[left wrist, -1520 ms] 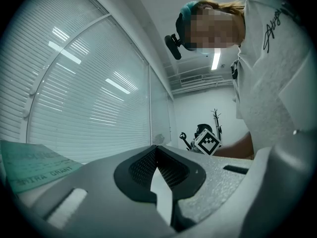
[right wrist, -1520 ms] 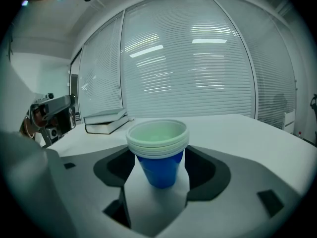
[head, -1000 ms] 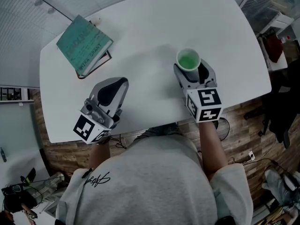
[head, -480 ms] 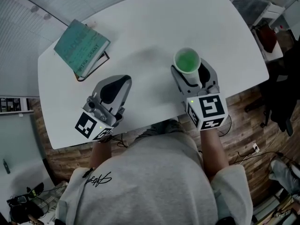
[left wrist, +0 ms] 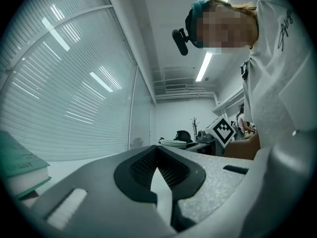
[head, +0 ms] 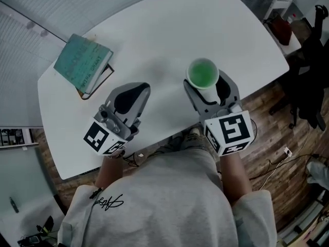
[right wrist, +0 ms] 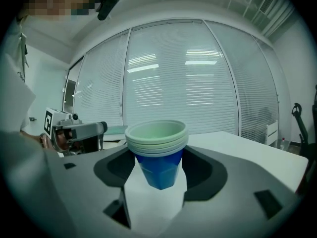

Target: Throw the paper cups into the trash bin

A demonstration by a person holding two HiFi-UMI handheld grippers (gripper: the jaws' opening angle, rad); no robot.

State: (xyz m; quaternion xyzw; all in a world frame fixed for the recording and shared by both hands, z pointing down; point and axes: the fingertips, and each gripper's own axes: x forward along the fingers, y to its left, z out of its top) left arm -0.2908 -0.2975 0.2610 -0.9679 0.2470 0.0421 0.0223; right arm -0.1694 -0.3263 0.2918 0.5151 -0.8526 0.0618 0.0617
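I'm pinching the stacked cups [head: 202, 73] upright in my right claw [head: 206, 89] over the table's [head: 169, 30] near edge, likely for carrying them together; my left claw [head: 134, 90] is hanging pressed together, empty.

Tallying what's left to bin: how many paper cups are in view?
3 by the rims that show, nested in one stack held between the right gripper's jaws; more may hide inside. None elsewhere on the table.

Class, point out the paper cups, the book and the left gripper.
paper cups [right wrist: 157, 168], right gripper view, blue side wall.
book [head: 82, 64], head view, middle of cover.
left gripper [left wrist: 156, 152], left gripper view, between its fingertips.
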